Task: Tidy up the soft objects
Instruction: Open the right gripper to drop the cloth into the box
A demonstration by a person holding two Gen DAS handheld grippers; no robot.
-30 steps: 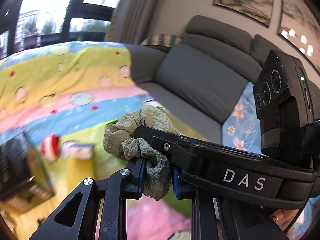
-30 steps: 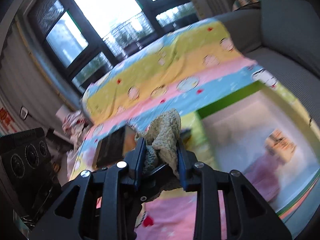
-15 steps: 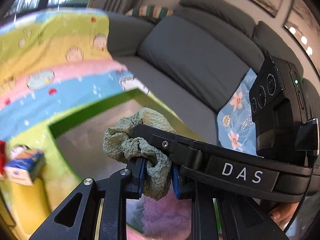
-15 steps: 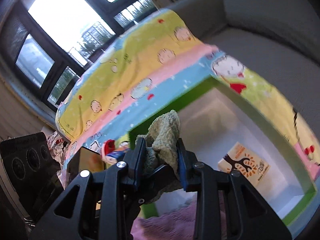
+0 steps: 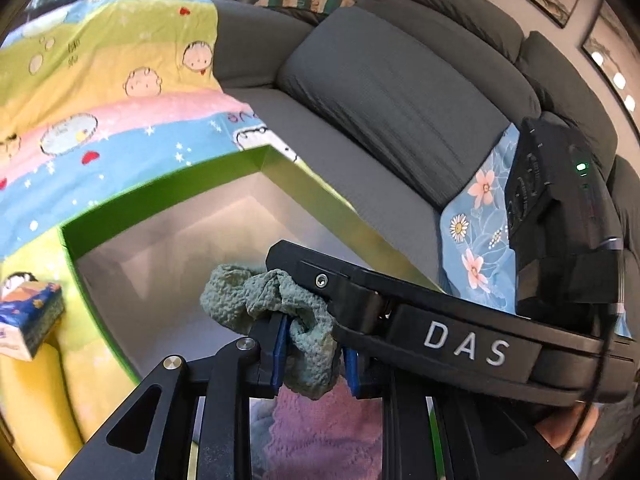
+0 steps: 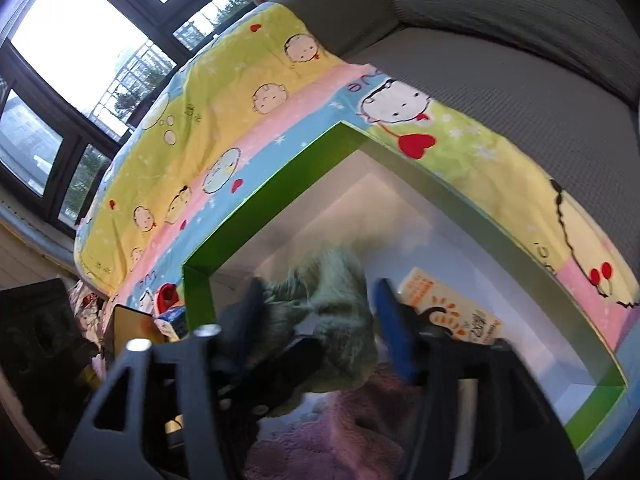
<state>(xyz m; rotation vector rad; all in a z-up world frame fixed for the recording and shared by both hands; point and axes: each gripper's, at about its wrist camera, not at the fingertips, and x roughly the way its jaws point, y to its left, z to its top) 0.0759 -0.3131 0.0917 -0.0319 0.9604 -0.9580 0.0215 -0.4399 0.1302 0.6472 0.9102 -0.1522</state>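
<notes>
Green cloth (image 5: 308,356) pinched in left hand-held gripper (image 5: 314,360); right hand-held gripper (image 6: 320,328) wide apart (blurred), pink towel (image 6: 340,432) mostly hidden

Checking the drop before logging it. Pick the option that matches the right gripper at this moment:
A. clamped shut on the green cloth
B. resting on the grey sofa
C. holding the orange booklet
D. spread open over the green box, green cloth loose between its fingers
D: the right gripper has its fingers spread apart, with the green cloth loose between them above the green box.
</notes>
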